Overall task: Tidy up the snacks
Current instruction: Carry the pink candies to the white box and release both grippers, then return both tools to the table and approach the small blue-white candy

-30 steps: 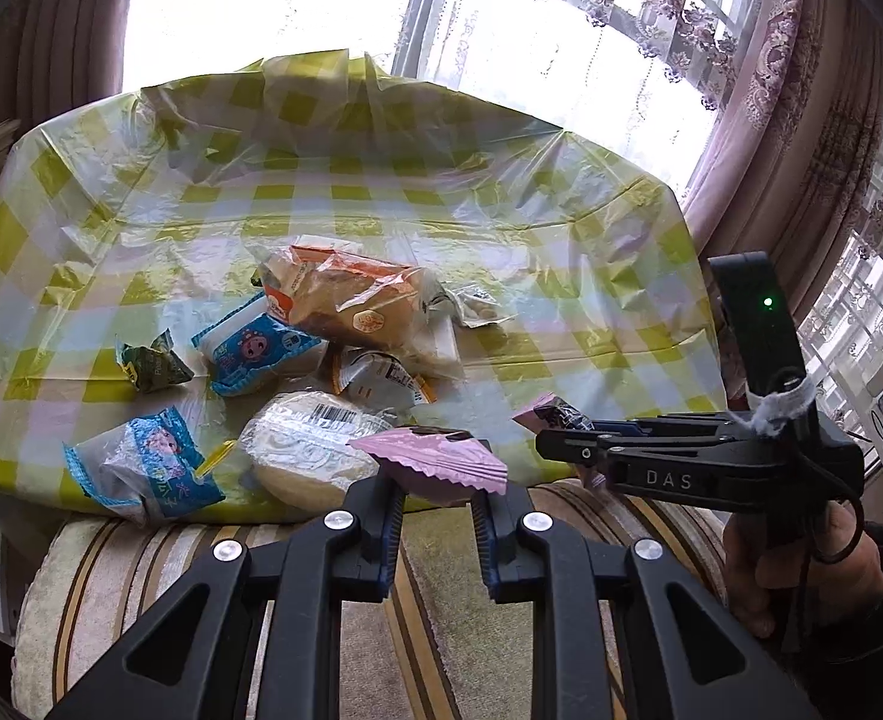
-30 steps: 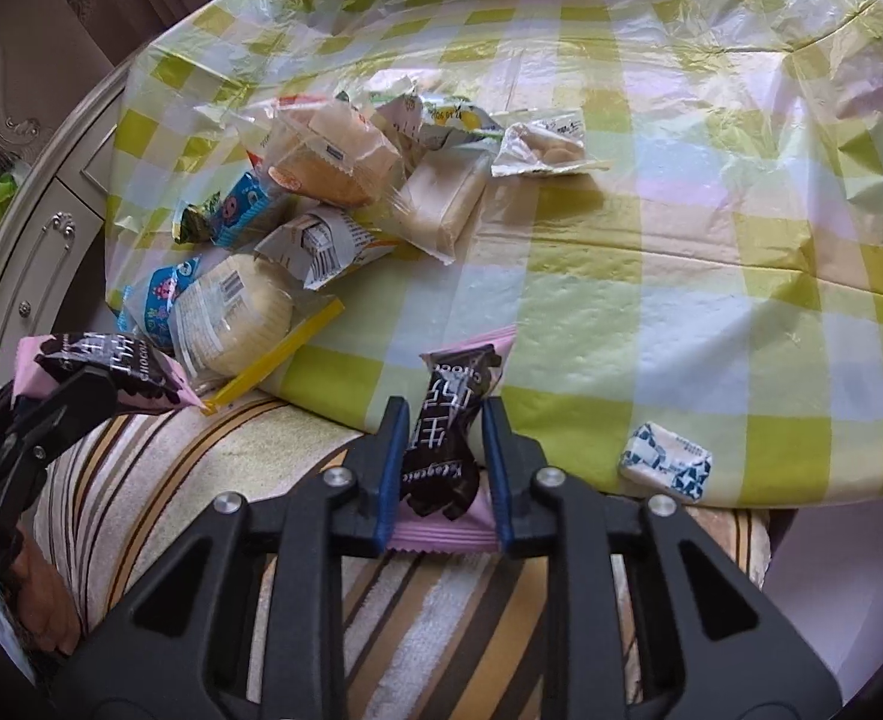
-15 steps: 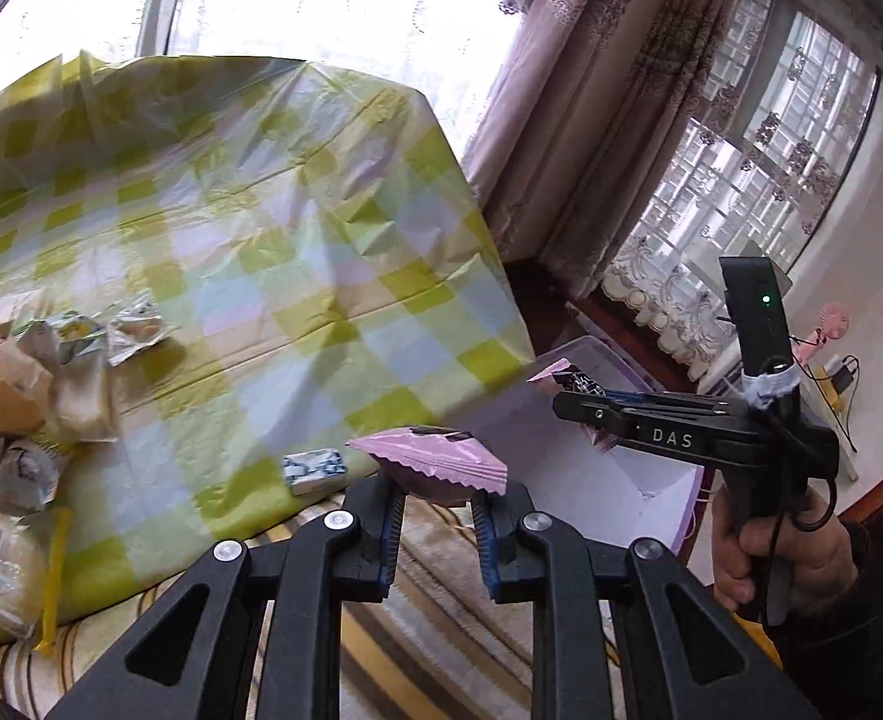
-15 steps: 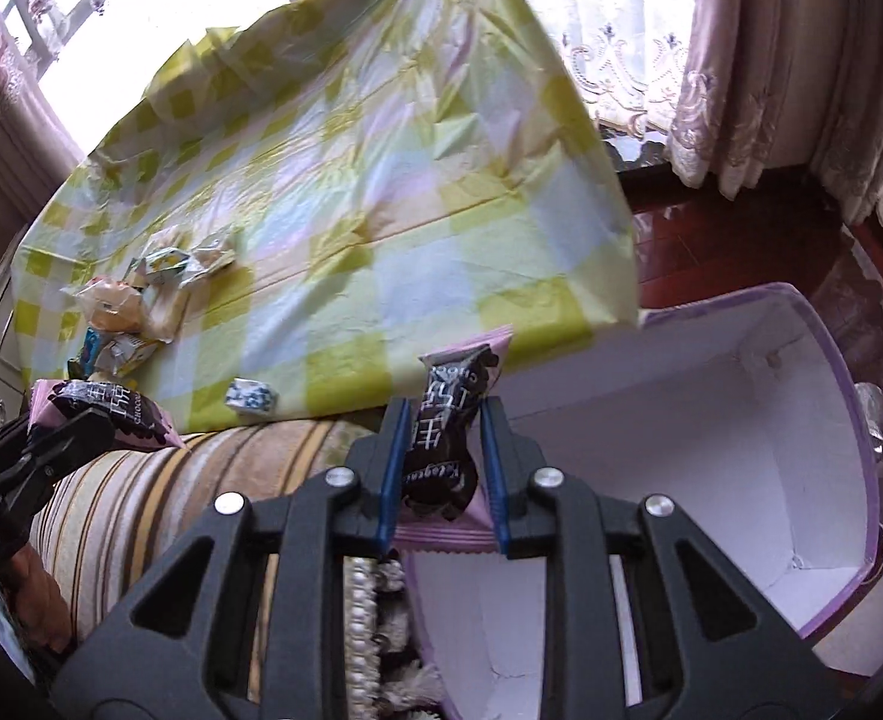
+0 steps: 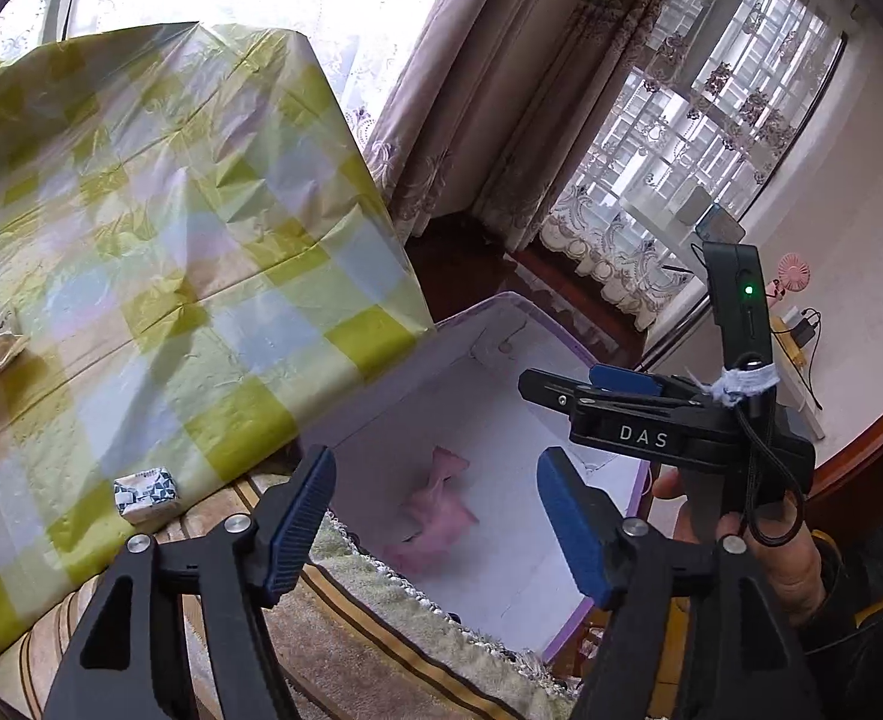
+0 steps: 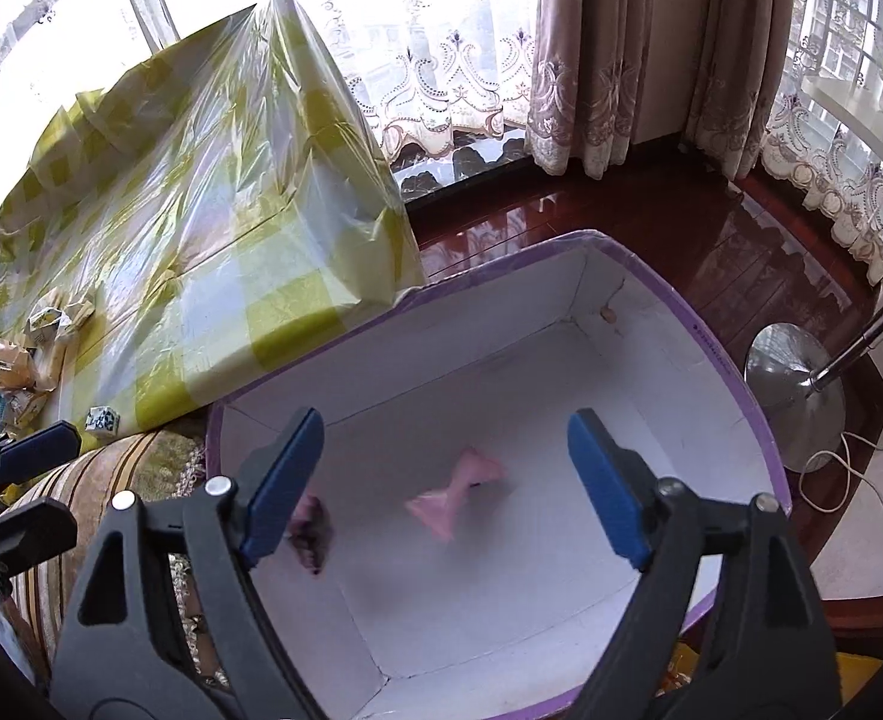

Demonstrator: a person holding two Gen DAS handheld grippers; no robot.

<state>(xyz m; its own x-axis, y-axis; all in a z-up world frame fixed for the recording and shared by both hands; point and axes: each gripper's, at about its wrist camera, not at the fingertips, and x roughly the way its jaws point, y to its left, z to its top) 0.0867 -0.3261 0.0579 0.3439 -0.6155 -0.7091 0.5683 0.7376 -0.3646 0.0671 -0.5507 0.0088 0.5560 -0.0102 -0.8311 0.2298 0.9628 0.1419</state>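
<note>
A table (image 6: pixel 159 252) under a crinkled yellow-and-white checked plastic cloth stands by a bright window hung with lace and mauve curtains (image 6: pixel 615 54); dark red polished floor (image 6: pixel 651 222) runs beyond it, with a round metal lamp base (image 6: pixel 795 396) and a white cable on the right. Beside the table's corner sits an open box (image 6: pixel 741 384), white inside with a purple rim, next to a striped cushion (image 5: pixel 333 636). The left gripper (image 5: pixel 435 522) hangs over the box's near edge and its jaws are opening, with nothing between the blue pads; a blurred pink wrapper (image 5: pixel 435 516) shows below and between them, inside the box. The right gripper (image 6: pixel 441 480) is right above the box and its jaws are opening too, empty; a second pink wrapper (image 6: pixel 456 495), blurred, is seen in the gap over the white bottom, and another pink and dark packet (image 6: pixel 312 531) lies just beside the left pad, partly hidden by it. In the left view the right gripper (image 5: pixel 567 384) is seen from the side, held by a hand (image 5: pixel 771 546), with "DAS" in white letters on its body and a green light lit on its upright part. On the cloth a small blue-and-white packet (image 5: pixel 144 492) lies near the table's front edge, and a heap of snacks (image 6: pixel 27 348) lies far left, well apart from the box; their print is too small to read.
</note>
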